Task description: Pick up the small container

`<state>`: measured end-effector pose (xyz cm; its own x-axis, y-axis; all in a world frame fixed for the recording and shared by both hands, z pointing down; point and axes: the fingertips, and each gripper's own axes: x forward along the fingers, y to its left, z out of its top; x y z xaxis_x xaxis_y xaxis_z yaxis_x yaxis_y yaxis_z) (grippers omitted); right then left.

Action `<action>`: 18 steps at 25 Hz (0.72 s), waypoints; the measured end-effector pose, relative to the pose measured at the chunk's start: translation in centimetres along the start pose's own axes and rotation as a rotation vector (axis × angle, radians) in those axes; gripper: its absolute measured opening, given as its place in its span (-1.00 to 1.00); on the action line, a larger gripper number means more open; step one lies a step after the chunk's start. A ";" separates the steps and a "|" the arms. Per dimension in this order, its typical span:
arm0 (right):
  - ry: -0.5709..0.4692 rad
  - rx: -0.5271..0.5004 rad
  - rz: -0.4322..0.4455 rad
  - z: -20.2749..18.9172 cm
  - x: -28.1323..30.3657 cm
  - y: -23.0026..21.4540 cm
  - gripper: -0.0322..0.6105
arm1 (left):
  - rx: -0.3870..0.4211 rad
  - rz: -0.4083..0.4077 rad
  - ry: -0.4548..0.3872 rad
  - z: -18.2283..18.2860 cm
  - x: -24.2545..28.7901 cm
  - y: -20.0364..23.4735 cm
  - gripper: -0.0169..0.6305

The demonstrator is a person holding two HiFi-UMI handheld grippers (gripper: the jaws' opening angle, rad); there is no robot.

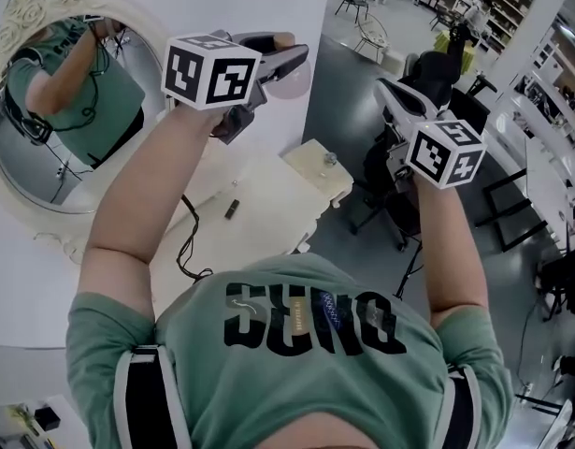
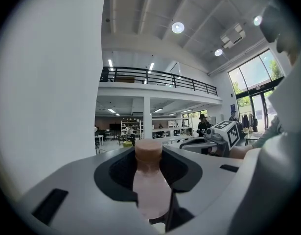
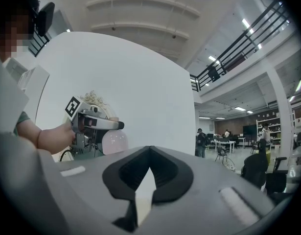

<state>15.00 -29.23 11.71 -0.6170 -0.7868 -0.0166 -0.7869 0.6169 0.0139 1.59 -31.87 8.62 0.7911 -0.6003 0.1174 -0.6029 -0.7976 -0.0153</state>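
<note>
The small container (image 2: 149,190) is clamped in the left gripper (image 2: 148,155), held high at eleven o'clock. The right gripper (image 3: 149,155), at two o'clock, is closed on nothing. The pick-up looks done.

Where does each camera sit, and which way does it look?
Head view: on the person's head, looking steeply down at both forearms, left gripper and right gripper.
Left gripper view: rides that gripper, looks along jaws clamping the small container.
Right gripper view: rides that gripper, jaws together, facing the white wall.
Shared: each gripper view shows the other gripper in its hand.
</note>
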 end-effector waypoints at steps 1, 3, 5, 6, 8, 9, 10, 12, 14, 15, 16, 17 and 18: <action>-0.003 0.000 -0.002 0.1 0.0 -0.1 -0.87 | 0.003 -0.001 0.001 0.1 0.0 0.0 -0.54; -0.007 0.001 -0.005 0.3 -0.1 -0.2 -0.87 | 0.010 -0.005 0.003 0.4 0.1 -0.1 -0.54; -0.009 0.001 -0.007 0.4 -0.1 -0.2 -0.87 | 0.019 -0.005 0.005 0.5 0.0 -0.2 -0.54; -0.010 0.000 -0.007 0.5 -0.1 -0.2 -0.87 | 0.023 -0.004 0.005 0.5 0.0 -0.2 -0.54; -0.010 -0.002 -0.005 0.5 -0.1 -0.1 -0.87 | 0.026 -0.010 0.004 0.5 -0.1 -0.3 -0.54; -0.009 -0.002 -0.004 0.5 -0.1 0.0 -0.87 | 0.026 -0.012 0.005 0.5 -0.1 -0.3 -0.54; -0.008 -0.002 -0.004 0.5 -0.1 0.0 -0.87 | 0.026 -0.012 0.006 0.4 -0.1 -0.3 -0.54; -0.006 0.000 -0.003 0.5 -0.2 0.0 -0.87 | 0.029 -0.009 0.012 0.3 -0.1 -0.3 -0.54; -0.005 0.000 -0.003 0.5 -0.2 0.0 -0.87 | 0.030 -0.008 0.015 0.2 -0.1 -0.4 -0.54; -0.004 -0.001 -0.002 0.6 -0.2 0.0 -0.87 | 0.032 -0.007 0.014 0.2 -0.2 -0.4 -0.54; -0.004 0.000 -0.002 0.6 -0.2 0.0 -0.87 | 0.032 -0.009 0.013 0.2 -0.2 -0.4 -0.54; -0.005 0.000 -0.002 0.6 -0.2 0.0 -0.87 | 0.030 -0.011 0.012 0.2 -0.2 -0.5 -0.54; -0.005 0.000 -0.003 0.6 -0.3 0.0 -0.87 | 0.029 -0.011 0.012 0.2 -0.3 -0.5 -0.54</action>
<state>15.18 -29.03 11.10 -0.6146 -0.7886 -0.0219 -0.7889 0.6144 0.0135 1.69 -31.35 8.35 0.7964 -0.5907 0.1299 -0.5907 -0.8058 -0.0432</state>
